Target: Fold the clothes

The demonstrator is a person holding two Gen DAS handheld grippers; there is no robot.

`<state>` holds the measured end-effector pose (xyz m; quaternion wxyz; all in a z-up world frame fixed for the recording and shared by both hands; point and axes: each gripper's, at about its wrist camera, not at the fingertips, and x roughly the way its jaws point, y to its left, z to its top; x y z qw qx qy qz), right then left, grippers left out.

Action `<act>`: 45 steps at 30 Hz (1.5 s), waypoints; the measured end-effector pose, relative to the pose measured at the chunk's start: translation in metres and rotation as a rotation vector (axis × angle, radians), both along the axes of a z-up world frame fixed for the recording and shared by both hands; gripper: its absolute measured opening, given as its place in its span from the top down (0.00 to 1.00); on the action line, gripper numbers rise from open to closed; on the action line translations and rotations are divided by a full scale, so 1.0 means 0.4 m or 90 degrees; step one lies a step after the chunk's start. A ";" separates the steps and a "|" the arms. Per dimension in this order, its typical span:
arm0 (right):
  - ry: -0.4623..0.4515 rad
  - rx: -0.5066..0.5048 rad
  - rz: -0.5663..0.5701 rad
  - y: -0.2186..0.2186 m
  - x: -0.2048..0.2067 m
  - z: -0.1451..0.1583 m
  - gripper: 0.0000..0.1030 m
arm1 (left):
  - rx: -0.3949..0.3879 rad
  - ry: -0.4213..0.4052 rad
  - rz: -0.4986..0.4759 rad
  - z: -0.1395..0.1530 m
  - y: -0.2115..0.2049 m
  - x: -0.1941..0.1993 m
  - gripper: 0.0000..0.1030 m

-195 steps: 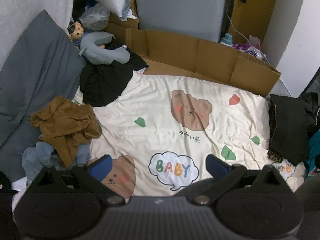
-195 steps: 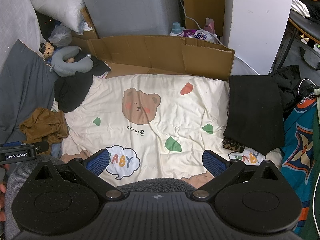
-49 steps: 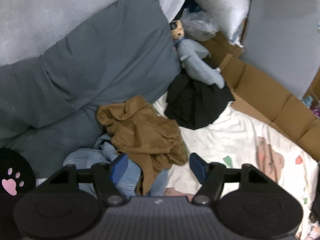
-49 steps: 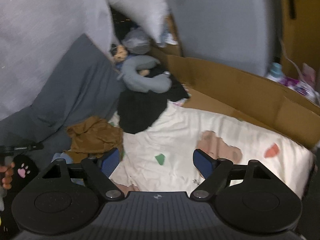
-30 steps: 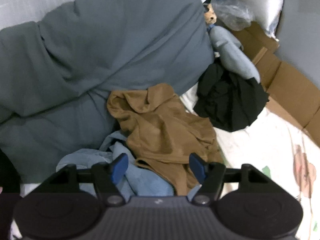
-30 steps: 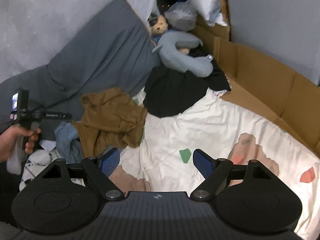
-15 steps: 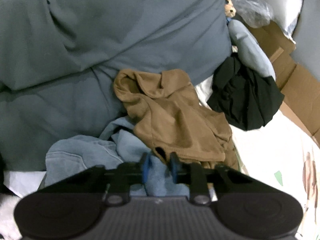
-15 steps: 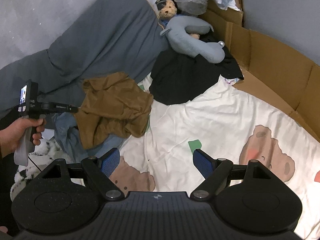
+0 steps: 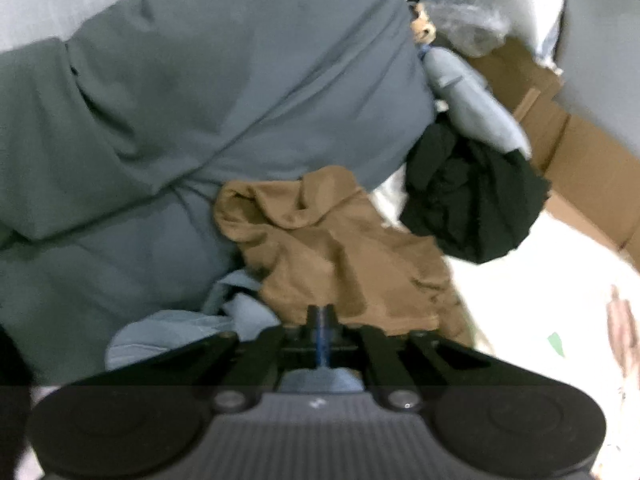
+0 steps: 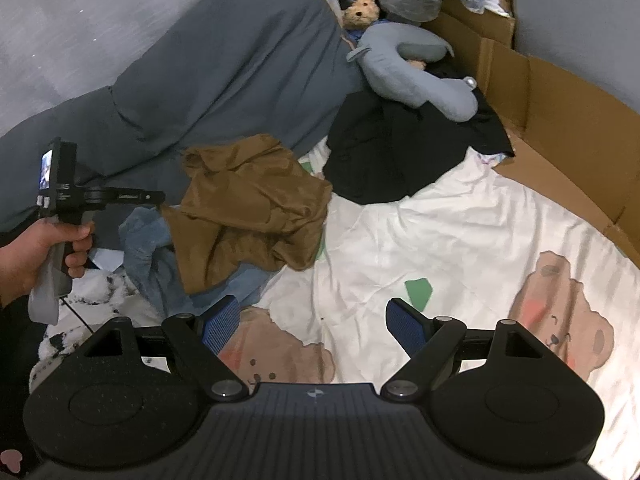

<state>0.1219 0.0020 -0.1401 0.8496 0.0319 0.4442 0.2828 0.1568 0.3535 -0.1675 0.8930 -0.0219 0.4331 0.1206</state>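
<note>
A crumpled brown garment [image 9: 332, 248] lies at the left edge of the bed, on top of light blue jeans [image 9: 180, 328]. My left gripper [image 9: 320, 315] is shut on the garment's near hem, fingers pressed together. The right wrist view shows the same brown garment [image 10: 248, 200], with the left gripper [image 10: 162, 200], held by a hand [image 10: 36, 248], pinching its left corner. My right gripper [image 10: 314, 324] hovers open over the cream bear-print blanket [image 10: 460, 240], to the right of the clothes pile, with nothing between its fingers.
A black garment [image 10: 400, 152] lies beyond the brown one, under a grey neck pillow [image 10: 408, 76] and a small teddy [image 10: 360, 8]. A big grey duvet [image 9: 200, 120] rises on the left. Cardboard [image 10: 560, 120] lines the far side of the bed.
My left gripper's fingers, wide apart a second ago, have come down onto the brown garment's hem and shut on it. The right gripper has drifted slightly closer to the pile, still open.
</note>
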 end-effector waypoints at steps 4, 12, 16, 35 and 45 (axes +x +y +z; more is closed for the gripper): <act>-0.001 -0.002 0.013 0.011 -0.006 -0.003 0.18 | 0.015 -0.005 -0.008 -0.012 0.002 0.003 0.41; 0.014 -0.008 0.008 0.011 0.005 -0.033 0.18 | -0.010 0.029 -0.014 -0.068 0.015 0.036 0.61; 0.017 -0.010 0.015 0.018 0.006 -0.040 0.18 | -0.033 0.029 0.002 -0.076 0.034 0.034 0.66; -0.002 0.016 0.065 0.103 0.013 -0.043 0.18 | -0.174 -0.019 -0.102 0.024 -0.143 -0.070 0.99; -0.013 0.037 0.118 0.187 0.004 -0.049 0.18 | -0.214 -0.052 -0.230 0.092 -0.297 -0.101 1.00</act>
